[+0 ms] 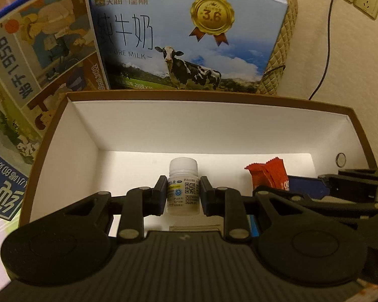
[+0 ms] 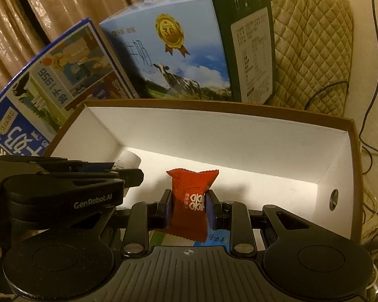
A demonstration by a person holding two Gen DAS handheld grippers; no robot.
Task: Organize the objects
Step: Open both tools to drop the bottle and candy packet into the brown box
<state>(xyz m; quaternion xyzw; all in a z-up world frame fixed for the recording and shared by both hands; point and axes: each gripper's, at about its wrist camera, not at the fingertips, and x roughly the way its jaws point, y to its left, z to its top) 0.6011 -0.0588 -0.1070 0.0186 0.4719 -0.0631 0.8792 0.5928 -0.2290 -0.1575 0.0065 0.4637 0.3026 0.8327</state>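
Over the open white box (image 1: 209, 123), the left gripper (image 1: 182, 193) clamps a small pill bottle (image 1: 182, 188) mid-body, rigid, light, slick; the right gripper (image 2: 189, 207) pinches a red snack packet (image 2: 190, 201), soft, crushable, 2 light loads.

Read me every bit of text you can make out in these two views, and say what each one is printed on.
"PURE MILK", partly shadowed, and "3.6" in a gold seal: cow milk carton.
"1956": blue carton leaning at left; its other characters are not legible.
"GenRobot.AI": left gripper, seen from the right wrist.
White bottle: QR code and dates, too small to read.
Red packet: white characters, blurred.
Nutrition panel on the milk carton's side: too small.
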